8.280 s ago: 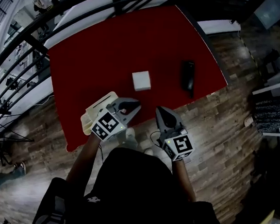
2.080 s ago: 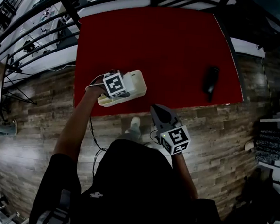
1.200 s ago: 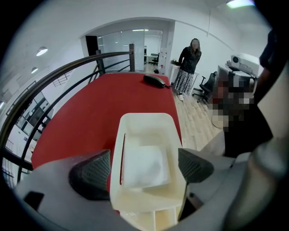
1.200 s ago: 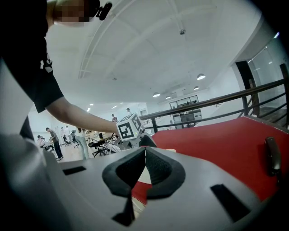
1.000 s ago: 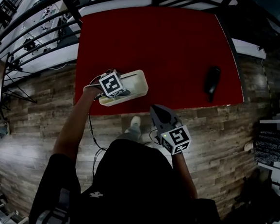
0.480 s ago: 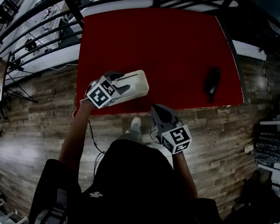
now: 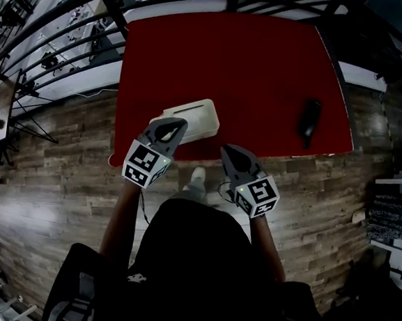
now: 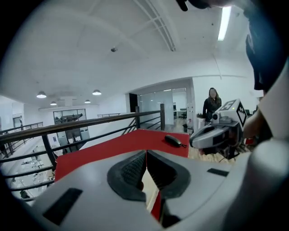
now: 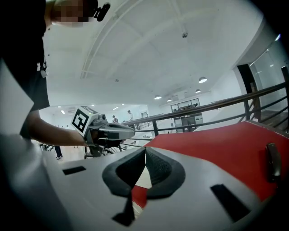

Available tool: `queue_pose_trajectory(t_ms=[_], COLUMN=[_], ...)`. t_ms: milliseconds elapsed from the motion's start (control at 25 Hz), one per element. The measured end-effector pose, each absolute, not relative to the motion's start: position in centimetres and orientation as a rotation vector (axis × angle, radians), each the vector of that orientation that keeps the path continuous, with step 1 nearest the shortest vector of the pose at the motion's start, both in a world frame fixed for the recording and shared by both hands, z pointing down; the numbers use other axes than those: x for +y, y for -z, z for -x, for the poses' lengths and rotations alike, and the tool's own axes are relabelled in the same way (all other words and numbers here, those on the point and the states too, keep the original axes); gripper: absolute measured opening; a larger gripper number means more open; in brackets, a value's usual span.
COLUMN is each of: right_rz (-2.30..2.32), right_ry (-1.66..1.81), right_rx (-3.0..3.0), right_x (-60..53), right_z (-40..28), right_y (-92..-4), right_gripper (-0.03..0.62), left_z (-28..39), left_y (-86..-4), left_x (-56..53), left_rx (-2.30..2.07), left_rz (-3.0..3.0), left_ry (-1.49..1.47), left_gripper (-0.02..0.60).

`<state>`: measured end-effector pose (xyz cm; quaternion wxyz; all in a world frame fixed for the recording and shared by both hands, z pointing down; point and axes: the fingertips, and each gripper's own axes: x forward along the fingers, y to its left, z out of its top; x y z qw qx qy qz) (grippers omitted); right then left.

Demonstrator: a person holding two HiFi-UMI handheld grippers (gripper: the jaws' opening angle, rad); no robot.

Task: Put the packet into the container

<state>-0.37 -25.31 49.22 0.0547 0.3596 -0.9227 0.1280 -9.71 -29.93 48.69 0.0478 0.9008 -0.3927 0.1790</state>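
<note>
A cream container (image 7: 188, 118) sits on the red table (image 7: 251, 63) close to its front edge. I see no packet on the cloth, and the container's inside does not show from here. My left gripper (image 7: 177, 123) hangs just in front of the container, pulled off the table edge, shut with nothing between its pads (image 8: 135, 169). My right gripper (image 7: 227, 151) is held over the floor beside it, also shut and empty, its pads (image 9: 156, 168) meeting at the tips. Each gripper view shows the other gripper: the right gripper (image 8: 216, 135) and the left gripper (image 9: 108, 131).
A black oblong device (image 7: 309, 122) lies near the table's front right edge, also the black device (image 8: 174, 140) in the left gripper view. A black railing (image 7: 73, 26) runs behind and left of the table. Wooden floor (image 7: 59, 179) surrounds it. A person (image 8: 211, 103) stands far off.
My left gripper has drawn back from the container toward my body and its jaws have closed empty. The container stays on the table. The right gripper has hardly moved.
</note>
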Motion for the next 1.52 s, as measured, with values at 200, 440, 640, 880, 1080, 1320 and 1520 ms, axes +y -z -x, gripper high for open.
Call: queue_pose_trajectory(t_ms=[200,440,640,880,1080,1320,1520], right_rz=[-1.117,-1.151,-1.148,-1.129,-1.111,-1.111,-1.112], right_ry=[-0.351,-0.307,-0.263,-0.244,-0.242,-0.246,-0.253], right_rx=[-2.822,-2.848,-2.858,-2.86,-2.864,-2.865,-2.864], right_x=[-25.3,-25.3,-24.9,-24.4,-23.9,-23.6,-23.3], right_z=[0.5,0.5,0.9,1.6,2.1,1.9,1.8], right_y=[-47.9,-46.3,-45.6,-45.7,-45.6,-45.7,-45.8], right_gripper=[0.022,0.021,0.021,0.021,0.021,0.021,0.021], left_z=[9.4,9.0,9.6,9.0,8.8,8.1,7.7], left_y=[-48.0,-48.2,-47.8,-47.2,-46.8,-46.3,-46.4], left_x=[-27.8,-25.9,-25.0,-24.0,-23.4,-23.2,-22.7], left_rx=[-1.279,-1.361,-1.398,-1.386,-1.364,-1.35,-1.341], left_rz=[-2.77,-2.804,-2.744,-2.774,-2.764,-2.786,-2.78], left_ry=[-0.414,-0.334,-0.214,-0.178,-0.152,-0.152,-0.146], left_gripper=[0.011,0.009,0.009,0.009,0.009,0.009,0.009])
